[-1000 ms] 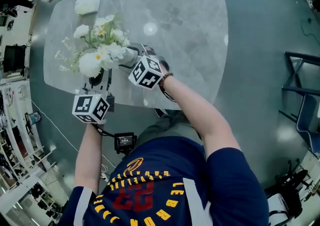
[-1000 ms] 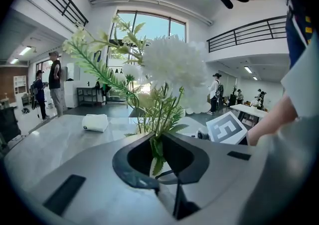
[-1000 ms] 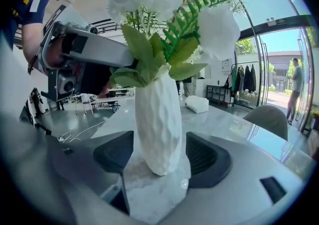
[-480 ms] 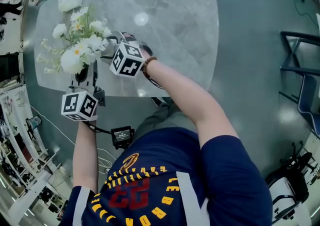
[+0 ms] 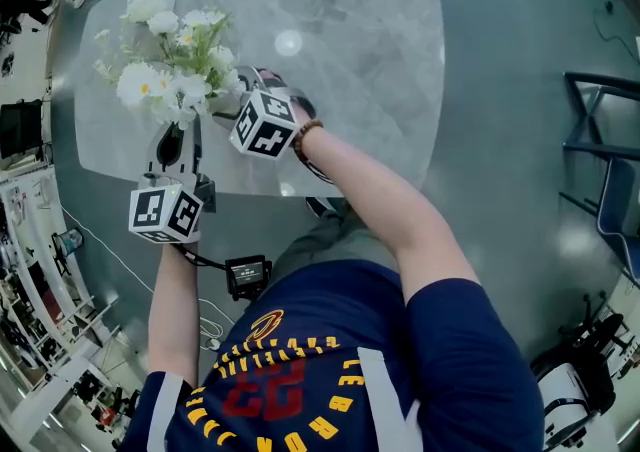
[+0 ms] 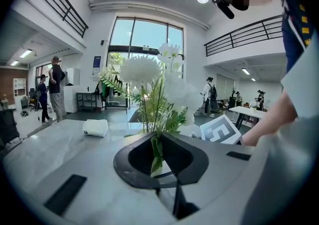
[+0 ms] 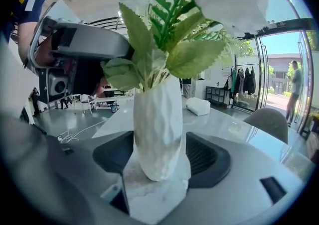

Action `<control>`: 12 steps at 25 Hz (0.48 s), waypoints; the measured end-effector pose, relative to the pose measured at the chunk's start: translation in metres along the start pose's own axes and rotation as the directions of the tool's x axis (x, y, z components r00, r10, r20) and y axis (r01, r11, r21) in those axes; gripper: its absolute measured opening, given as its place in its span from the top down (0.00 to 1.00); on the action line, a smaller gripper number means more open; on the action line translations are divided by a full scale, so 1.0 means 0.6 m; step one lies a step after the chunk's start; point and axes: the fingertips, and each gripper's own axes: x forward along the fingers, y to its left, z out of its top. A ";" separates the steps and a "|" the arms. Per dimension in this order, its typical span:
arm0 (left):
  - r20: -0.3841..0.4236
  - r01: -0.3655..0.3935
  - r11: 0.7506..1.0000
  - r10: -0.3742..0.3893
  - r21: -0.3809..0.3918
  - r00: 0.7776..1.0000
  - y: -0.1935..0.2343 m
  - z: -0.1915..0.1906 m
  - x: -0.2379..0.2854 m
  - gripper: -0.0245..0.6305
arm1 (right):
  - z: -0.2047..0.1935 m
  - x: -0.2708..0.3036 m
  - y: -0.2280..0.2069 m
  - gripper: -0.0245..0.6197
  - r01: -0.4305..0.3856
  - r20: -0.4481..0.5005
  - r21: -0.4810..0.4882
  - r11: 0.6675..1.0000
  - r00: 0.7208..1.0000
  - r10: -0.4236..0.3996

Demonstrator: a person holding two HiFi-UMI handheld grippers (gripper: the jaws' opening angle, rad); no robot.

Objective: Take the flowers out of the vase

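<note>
Flowers (image 5: 170,70) stand in the white vase (image 7: 158,119) near the left end of the table (image 5: 350,30), their stems pinched in the closed left gripper (image 5: 178,135) while the right gripper (image 7: 159,162) clamps the vase. If the bushy stems bind in the neck, the vase could lift or tip (the near edge is close). Bare tabletop lies to the right.

My flowers (image 5: 165,80) are white with yellow centres and green leaves; the vase (image 7: 158,129) is white. The table (image 5: 350,50) is pale grey, marble-veined. My cubes (image 5: 165,213) carry black-and-white square markers; my shirt (image 5: 300,380) is navy, lettered yellow and red
</note>
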 end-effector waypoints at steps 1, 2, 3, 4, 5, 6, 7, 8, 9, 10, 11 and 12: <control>0.002 -0.003 1.000 0.003 -0.001 1.000 0.001 0.001 -0.001 0.92 | 0.000 0.000 0.000 0.45 -0.001 0.000 0.001 1.000 1.000 0.001; 0.003 -0.005 1.000 0.005 -0.001 1.000 0.000 0.001 -0.002 0.92 | -0.001 -0.001 0.000 0.45 -0.002 0.000 0.002 1.000 1.000 0.002; 0.004 -0.006 1.000 0.006 0.001 1.000 -0.001 0.000 -0.003 0.92 | -0.003 -0.002 0.001 0.45 -0.004 -0.001 0.003 1.000 1.000 0.004; 0.006 -0.006 1.000 0.006 0.005 1.000 -0.003 0.000 -0.003 0.92 | -0.005 -0.003 0.002 0.45 -0.006 -0.001 0.002 1.000 1.000 0.006; 0.009 -0.007 1.000 0.007 0.010 1.000 -0.005 0.001 -0.004 0.92 | -0.007 -0.004 0.003 0.45 -0.006 -0.003 0.001 1.000 1.000 0.006; 0.011 -0.006 1.000 0.006 0.016 1.000 -0.008 0.002 -0.005 0.92 | -0.008 -0.006 0.004 0.45 -0.006 -0.003 0.000 1.000 1.000 0.006; 0.013 -0.006 1.000 0.006 0.022 1.000 -0.010 0.004 -0.006 0.92 | -0.008 -0.006 0.005 0.45 -0.005 -0.003 0.000 1.000 1.000 0.005; 0.015 -0.006 1.000 0.006 0.027 1.000 -0.011 0.005 -0.007 0.92 | -0.009 -0.007 0.005 0.45 -0.005 -0.003 0.000 1.000 1.000 0.005; 0.017 -0.007 1.000 0.006 0.030 1.000 -0.011 0.005 -0.008 0.92 | -0.009 -0.006 0.006 0.45 -0.006 -0.004 0.000 1.000 1.000 0.006; 0.020 -0.008 0.999 0.008 0.034 1.000 -0.011 0.006 -0.010 0.92 | -0.009 -0.005 0.007 0.45 -0.006 -0.005 0.000 1.000 1.000 0.006; 0.023 -0.011 0.999 0.010 0.037 1.000 -0.010 0.007 -0.011 0.92 | -0.010 -0.004 0.007 0.45 -0.006 -0.005 -0.001 1.000 1.000 0.006; 0.028 -0.014 0.999 0.013 0.039 1.000 -0.009 0.009 -0.013 0.92 | -0.010 -0.003 0.007 0.45 -0.005 -0.005 -0.001 1.000 1.000 0.005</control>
